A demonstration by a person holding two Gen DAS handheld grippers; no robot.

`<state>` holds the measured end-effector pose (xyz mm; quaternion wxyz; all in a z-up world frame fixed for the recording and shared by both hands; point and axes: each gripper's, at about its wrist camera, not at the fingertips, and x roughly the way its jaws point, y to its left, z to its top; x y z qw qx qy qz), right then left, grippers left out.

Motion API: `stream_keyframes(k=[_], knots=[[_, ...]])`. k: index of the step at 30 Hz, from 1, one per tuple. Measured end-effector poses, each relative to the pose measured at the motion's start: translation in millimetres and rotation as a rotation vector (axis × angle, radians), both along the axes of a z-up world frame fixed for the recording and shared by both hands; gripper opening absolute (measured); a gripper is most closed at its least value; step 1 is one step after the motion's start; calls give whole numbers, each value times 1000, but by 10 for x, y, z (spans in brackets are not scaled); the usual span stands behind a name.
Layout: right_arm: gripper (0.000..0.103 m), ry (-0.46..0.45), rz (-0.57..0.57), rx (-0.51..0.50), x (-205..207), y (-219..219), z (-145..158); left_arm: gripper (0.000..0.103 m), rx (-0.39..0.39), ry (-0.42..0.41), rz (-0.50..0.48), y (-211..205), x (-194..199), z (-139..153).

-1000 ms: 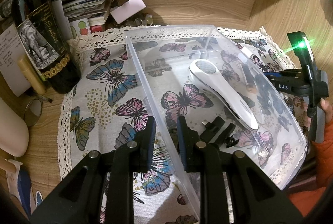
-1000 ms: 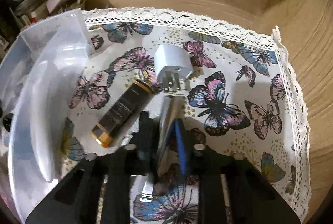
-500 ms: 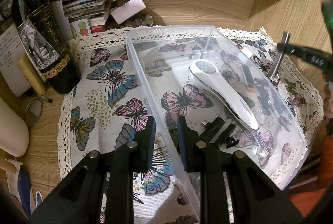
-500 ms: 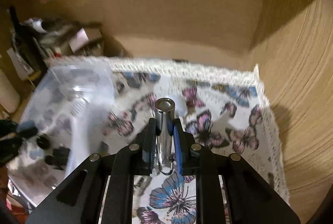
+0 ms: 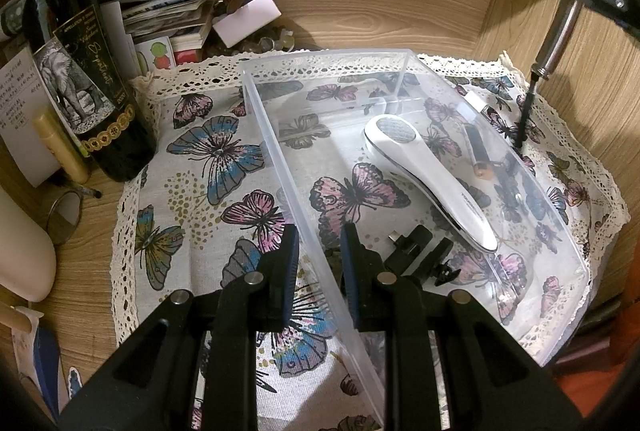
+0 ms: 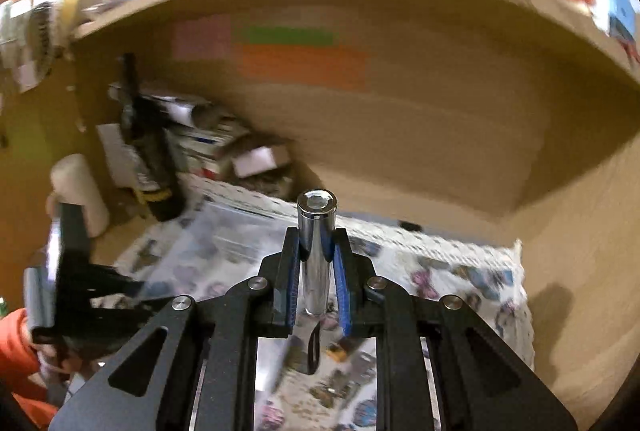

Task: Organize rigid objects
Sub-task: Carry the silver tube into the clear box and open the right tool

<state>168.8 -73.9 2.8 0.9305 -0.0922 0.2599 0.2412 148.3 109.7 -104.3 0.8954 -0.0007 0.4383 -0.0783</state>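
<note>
My left gripper (image 5: 318, 251) is shut on the left wall of a clear plastic bin (image 5: 280, 167) that stands on the butterfly cloth. Inside the bin lie a white handheld device (image 5: 428, 179) and small black adapters (image 5: 420, 251). My right gripper (image 6: 316, 255) is shut on a shiny metal cylinder (image 6: 316, 243) with a black strap hanging from it, lifted high above the cloth. In the left wrist view the cylinder (image 5: 560, 27) hangs at the upper right, beyond the bin's right wall. A black-and-gold tube (image 5: 478, 151) lies on the cloth outside the bin.
A dark wine bottle (image 5: 80, 83) stands at the left, with stacked papers and small boxes (image 5: 172, 19) behind it. A small round mirror (image 5: 64, 211) and a cream container (image 5: 20, 255) sit at the far left. Wooden walls close in the back and right.
My right gripper has risen higher with the metal cylinder and tilted up, so its view now faces the back wall and shelf. The left gripper and bin have not moved.
</note>
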Motion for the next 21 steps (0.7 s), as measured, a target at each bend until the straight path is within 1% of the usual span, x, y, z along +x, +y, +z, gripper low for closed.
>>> stream_keyframes(k=[5,10,15,20,21], knots=[[14,-1,93,-28,-104,309,-52,22,-3,-1,0,6,5,4],[14,77,159,-83,-72,567,-313,22,-4,-3,-3,11,16,7],[14,180,177,-164,96,752,-645,22,-7,-6,-4,14,1,3],[14,270,190,-214,248,801,-838,22,-11,-8,-4,18,3,-2],[14,275,190,-223,265,816,-860,22,-11,-8,-4,18,4,-1]])
